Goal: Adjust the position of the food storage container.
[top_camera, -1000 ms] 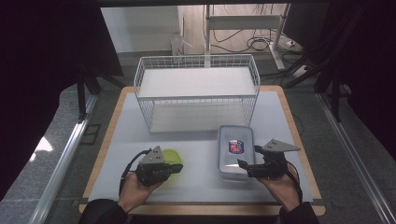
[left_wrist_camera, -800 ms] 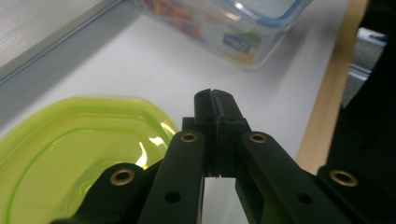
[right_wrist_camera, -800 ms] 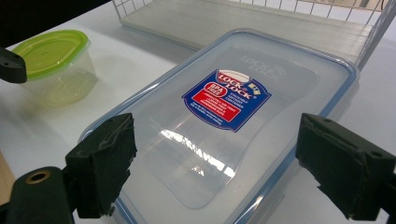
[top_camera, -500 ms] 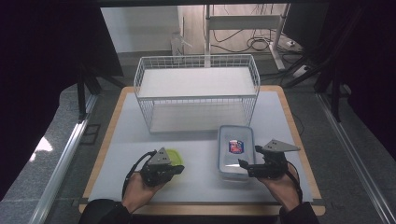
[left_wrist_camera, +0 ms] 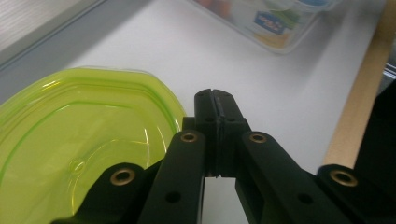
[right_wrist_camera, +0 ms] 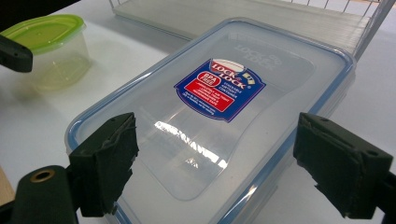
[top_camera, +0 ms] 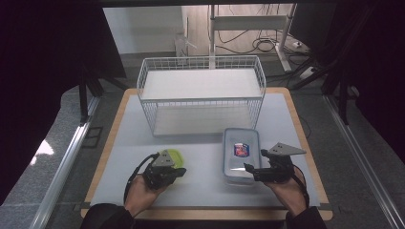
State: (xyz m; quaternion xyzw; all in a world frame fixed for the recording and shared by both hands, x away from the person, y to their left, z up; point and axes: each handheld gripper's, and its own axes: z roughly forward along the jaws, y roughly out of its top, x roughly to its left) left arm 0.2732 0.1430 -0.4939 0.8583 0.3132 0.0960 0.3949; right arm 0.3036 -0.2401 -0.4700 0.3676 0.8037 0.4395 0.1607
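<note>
Two spread jaws of the right gripper [right_wrist_camera: 219,172] straddle the near short end of the clear rectangular lidded plastic container [right_wrist_camera: 224,116], its long axis running ahead, gripping nothing; the left gripper [left_wrist_camera: 215,100], pressed closed and empty, sits beside the green-lidded round tub [left_wrist_camera: 79,140].

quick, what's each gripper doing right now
Left gripper: closed, holding nothing, beside the green-lidded tub.
Right gripper: open, jaws either side of the clear lidded box.

1. I count two food containers: one small tub with a green lid [top_camera: 170,156] at the lower left of the high view, and one clear box with a blue-edged lid [top_camera: 240,153] at lower right.
2. One white wire basket [top_camera: 200,93] sits at the upper middle.
3. One white mat [top_camera: 205,171] lies on one wooden table [top_camera: 114,124].
4. I am working two grippers.
</note>
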